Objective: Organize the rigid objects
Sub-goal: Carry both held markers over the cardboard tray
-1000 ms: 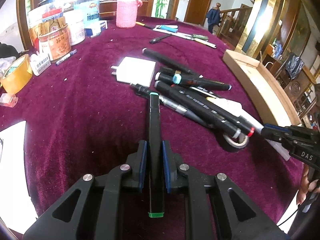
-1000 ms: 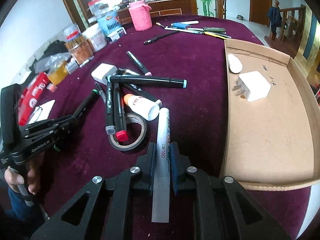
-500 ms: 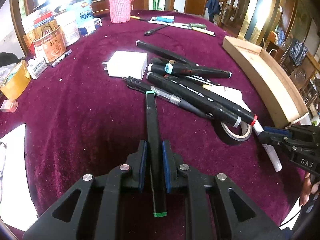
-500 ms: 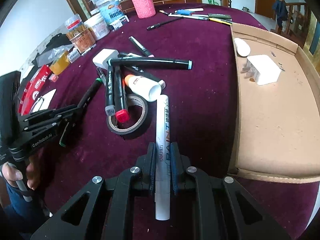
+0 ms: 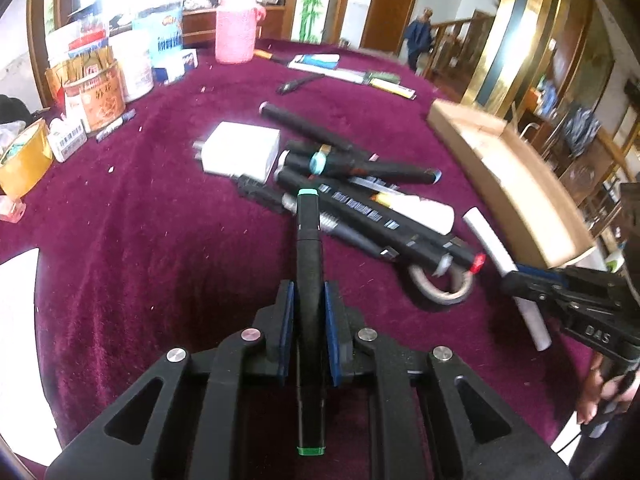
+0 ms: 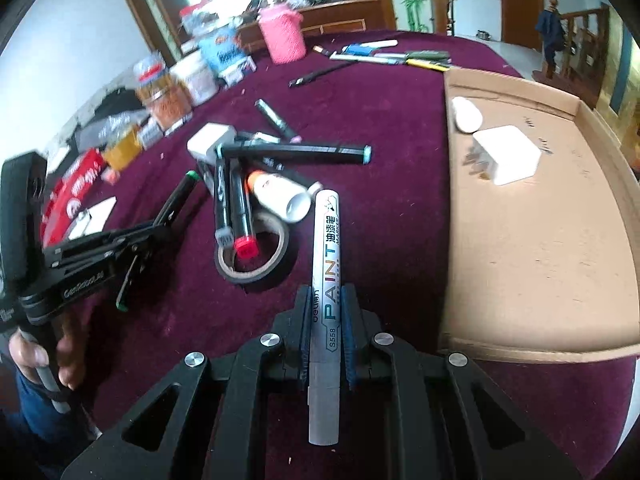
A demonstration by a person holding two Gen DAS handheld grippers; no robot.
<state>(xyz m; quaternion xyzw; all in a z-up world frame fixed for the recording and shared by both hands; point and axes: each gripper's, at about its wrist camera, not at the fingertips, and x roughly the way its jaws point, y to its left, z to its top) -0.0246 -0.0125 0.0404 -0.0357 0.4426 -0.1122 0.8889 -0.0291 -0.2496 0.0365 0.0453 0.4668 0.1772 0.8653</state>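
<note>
markers held: left gripper [image 5: 308, 300] clamps black marker [image 5: 307, 240], right gripper [image 6: 327, 312] seemingly paint marker [image 6: 328, 240].

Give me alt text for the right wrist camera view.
The right gripper holds a silver paint marker above a maroon tablecloth. A cardboard tray at right holds a white charger; at left, markers and a tape roll lie piled beside the left gripper, which holds a green-capped black marker.
</note>
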